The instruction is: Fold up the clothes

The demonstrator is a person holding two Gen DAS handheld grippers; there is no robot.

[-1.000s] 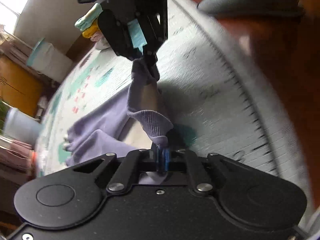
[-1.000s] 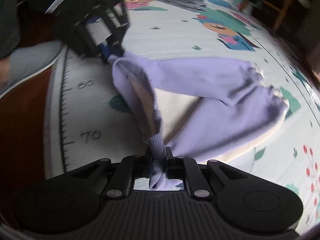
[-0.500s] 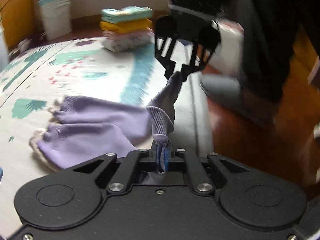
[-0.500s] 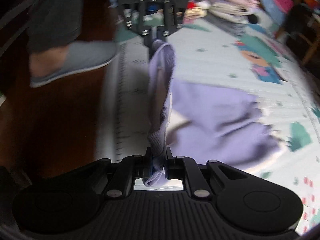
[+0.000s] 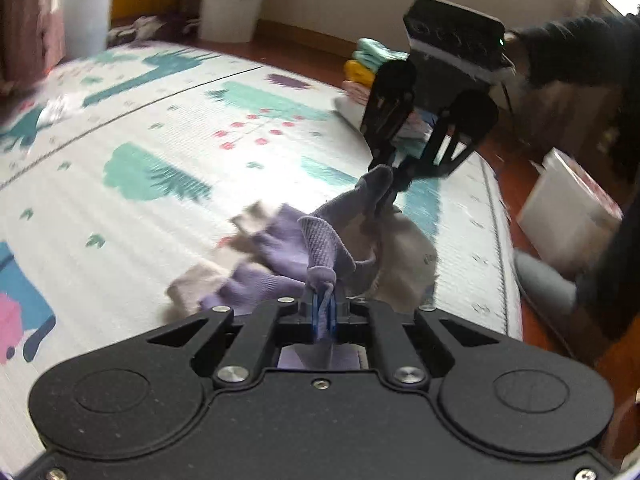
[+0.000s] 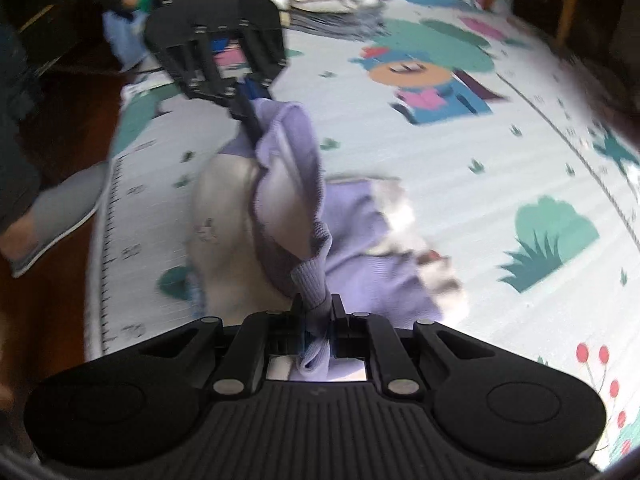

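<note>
Left tongs [image 5: 322, 307] and right tongs [image 6: 316, 317], both angled downward and facing each other, each clamp a ribbed edge of the purple garment [image 5: 280, 256]; it hangs onto the mat [image 5: 160, 128].

Home – playmat [image 5: 248, 148], folded clothes [image 5: 372, 64]

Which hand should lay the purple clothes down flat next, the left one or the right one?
Neither alone, probably. The left gripper and the right gripper each pinch a ribbed edge of the purple garment, which hangs between them above the play mat, so both should lower together.
</note>
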